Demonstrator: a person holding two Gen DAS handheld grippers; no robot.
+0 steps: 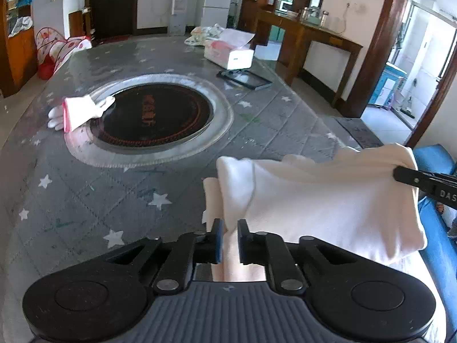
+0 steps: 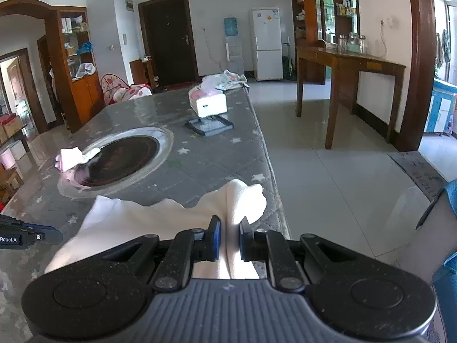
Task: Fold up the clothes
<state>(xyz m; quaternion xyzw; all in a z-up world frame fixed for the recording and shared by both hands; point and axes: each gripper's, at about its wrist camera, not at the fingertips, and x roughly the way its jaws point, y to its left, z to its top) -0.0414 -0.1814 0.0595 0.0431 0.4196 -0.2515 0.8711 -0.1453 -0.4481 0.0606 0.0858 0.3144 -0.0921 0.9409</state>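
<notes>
White garment (image 1: pixel 320 200) slung between both claws over near table (image 1: pixel 85 200) edge. Right claw (image 2: pixel 230 235) pinched tight on bunched corner; left claw (image 1: pixel 230 235) slightly parted, cloth between pads. Advice: firm left grip, keep edges level, lay flat.

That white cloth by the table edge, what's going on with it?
A person with a gripper in each hand is folding a white garment at the near edge of the grey star-patterned table. The right gripper is pinching a bunched fold of it. The left gripper has cloth between its fingers, but whether they press on it is unclear. A folded white and pink piece lies by the round cooktop.
</notes>
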